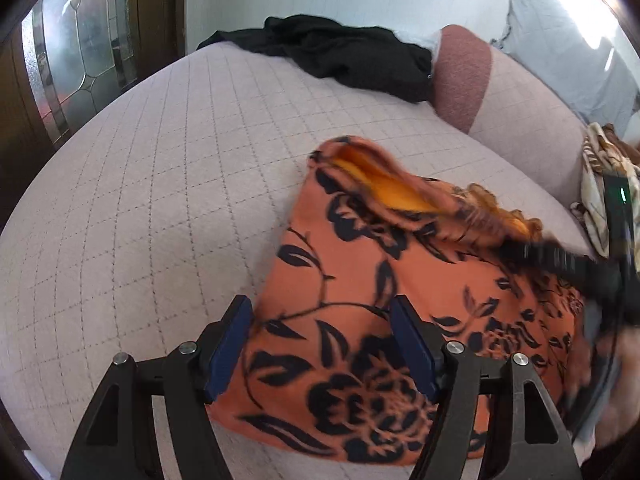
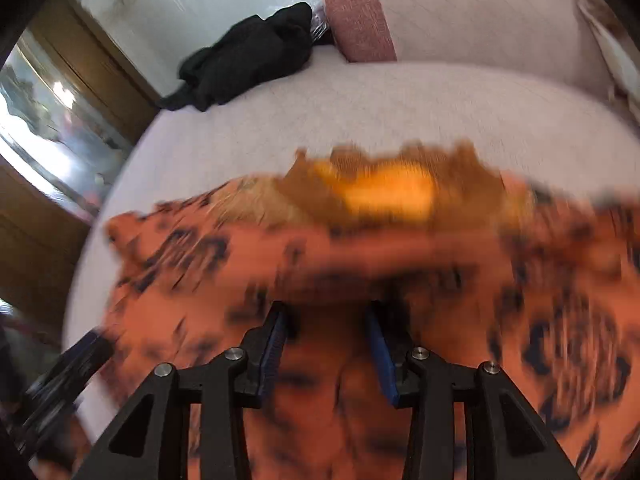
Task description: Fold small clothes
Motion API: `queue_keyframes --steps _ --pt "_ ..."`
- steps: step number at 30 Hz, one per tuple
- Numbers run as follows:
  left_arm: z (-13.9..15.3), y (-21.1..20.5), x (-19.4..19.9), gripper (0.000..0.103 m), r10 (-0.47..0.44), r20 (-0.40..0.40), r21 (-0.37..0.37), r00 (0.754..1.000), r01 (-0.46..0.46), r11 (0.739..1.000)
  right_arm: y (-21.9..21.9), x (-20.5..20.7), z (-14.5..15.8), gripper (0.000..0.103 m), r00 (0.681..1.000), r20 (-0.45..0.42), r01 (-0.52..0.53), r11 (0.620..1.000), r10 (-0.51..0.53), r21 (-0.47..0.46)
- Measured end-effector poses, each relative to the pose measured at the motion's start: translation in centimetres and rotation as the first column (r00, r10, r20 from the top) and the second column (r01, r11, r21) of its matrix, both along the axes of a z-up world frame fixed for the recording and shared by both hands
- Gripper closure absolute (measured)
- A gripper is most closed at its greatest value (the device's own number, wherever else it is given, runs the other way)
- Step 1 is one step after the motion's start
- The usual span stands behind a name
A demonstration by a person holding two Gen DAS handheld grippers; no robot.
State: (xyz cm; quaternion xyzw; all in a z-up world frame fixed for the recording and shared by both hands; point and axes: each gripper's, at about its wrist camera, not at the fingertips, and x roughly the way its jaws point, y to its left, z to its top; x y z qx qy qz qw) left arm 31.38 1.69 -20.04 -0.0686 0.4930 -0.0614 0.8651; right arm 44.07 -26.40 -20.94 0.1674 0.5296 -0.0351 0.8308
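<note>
I see the orange garment with black floral print [image 1: 360, 288] lying on the quilted pale pink bed [image 1: 160, 160], toward its near right side. My left gripper [image 1: 320, 344] has its fingers spread just above the garment's near edge. My right gripper [image 2: 326, 344] also shows spread fingers over the blurred cloth. A crumpled black garment [image 1: 340, 52] sits at the far edge.

My left gripper [image 1: 320, 344] hovers low over the orange floral garment [image 1: 360, 280], its two blue-padded fingers [image 1: 226, 354] spread wide apart, gripping nothing. My right gripper [image 2: 326, 344] sits over the garment's right side, jaws also parted, the cloth between them too blurred to judge contact.
</note>
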Motion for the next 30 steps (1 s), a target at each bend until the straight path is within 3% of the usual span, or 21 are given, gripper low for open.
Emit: queue_keyframes --steps 2,5,8,11,14,18,20,23,26,30 --pt "0.3 1.3 0.3 0.031 0.048 -0.002 -0.039 0.999 -0.048 0.998 -1.7 3.8 -0.3 0.06 0.994 0.038 0.104 0.994 -0.103 -0.025" --pt "1.1 3.6 0.4 0.031 0.128 0.024 -0.049 0.991 -0.127 0.991 -3.8 4.9 2.2 0.06 0.95 0.17 0.256 0.965 -0.261 0.049" --pt "1.4 5.0 0.4 0.031 0.154 0.014 -0.046 0.988 -0.154 0.987 -1.3 3.0 4.6 0.061 0.955 0.235 0.155 0.981 -0.18 0.119" --pt "1.0 5.9 1.0 0.031 0.146 -0.018 -0.06 0.989 -0.147 0.987 3.2 1.1 4.6 0.061 0.981 0.192 -0.001 0.992 -0.024 0.13" --pt "0.7 6.4 0.5 0.031 0.136 -0.032 -0.042 0.99 -0.137 0.99 7.1 1.8 3.2 0.06 0.99 0.136 -0.05 0.99 0.032 0.132" --pt "0.3 6.4 -0.1 0.031 0.126 -0.024 0.017 0.992 -0.126 0.992 9.8 6.7 0.0 0.06 0.998 0.059 -0.045 0.989 0.038 0.139" --pt "-0.3 5.9 1.0 0.031 0.127 -0.042 0.044 0.991 -0.125 0.991 11.4 9.3 -2.1 0.059 0.999 0.025 -0.038 0.997 0.036 0.067" --pt "0.2 5.8 0.8 0.031 0.125 -0.021 0.012 0.992 -0.125 0.992 11.2 10.5 -1.7 0.06 0.996 0.066 0.047 0.996 -0.052 0.072" --pt "1.9 3.6 0.0 0.031 0.063 0.077 0.038 0.995 -0.066 0.997 9.3 8.1 0.8 0.06 0.989 0.12 0.078 0.992 -0.089 0.097" --pt "2.5 0.0 -1.2 0.03 -0.047 0.098 0.013 0.994 0.046 0.999 4.4 1.6 3.6 0.06 0.982 0.165 0.101 0.995 -0.096 -0.023"
